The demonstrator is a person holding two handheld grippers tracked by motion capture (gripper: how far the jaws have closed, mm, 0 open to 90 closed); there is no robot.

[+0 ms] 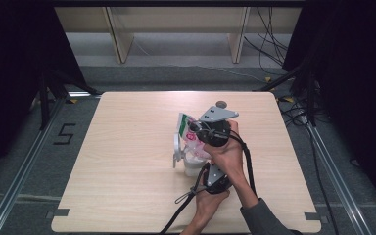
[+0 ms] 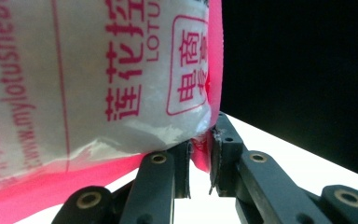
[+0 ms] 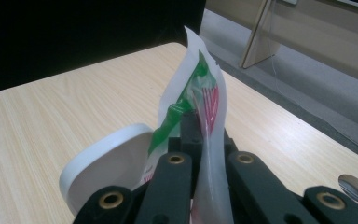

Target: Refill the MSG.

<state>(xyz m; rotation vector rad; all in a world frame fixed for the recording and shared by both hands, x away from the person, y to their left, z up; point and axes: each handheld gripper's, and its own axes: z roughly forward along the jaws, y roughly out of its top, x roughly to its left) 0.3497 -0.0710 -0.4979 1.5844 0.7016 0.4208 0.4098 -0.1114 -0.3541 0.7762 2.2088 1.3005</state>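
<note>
While both hands crowd the desk (image 1: 127, 196), each gripper's fingers pinch the pink-printed white plastic pouch (image 2: 98, 79); its contents stay hidden, and the white lidded container (image 3: 107, 172) sits half-covered below.

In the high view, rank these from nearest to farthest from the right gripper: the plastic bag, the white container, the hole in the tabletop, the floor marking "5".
1. plastic bag: clamped in the right gripper.
2. hole in the tabletop: just behind the gripper.
3. white container: below the bag, toward the person.
4. floor marking "5": far left, off the table.

right hand-held gripper (image 3: 200, 135) – clamped on plastic bag (image 3: 200, 93) | white lid (image 3: 109, 165) beside – table (image 3: 51, 121)
</note>
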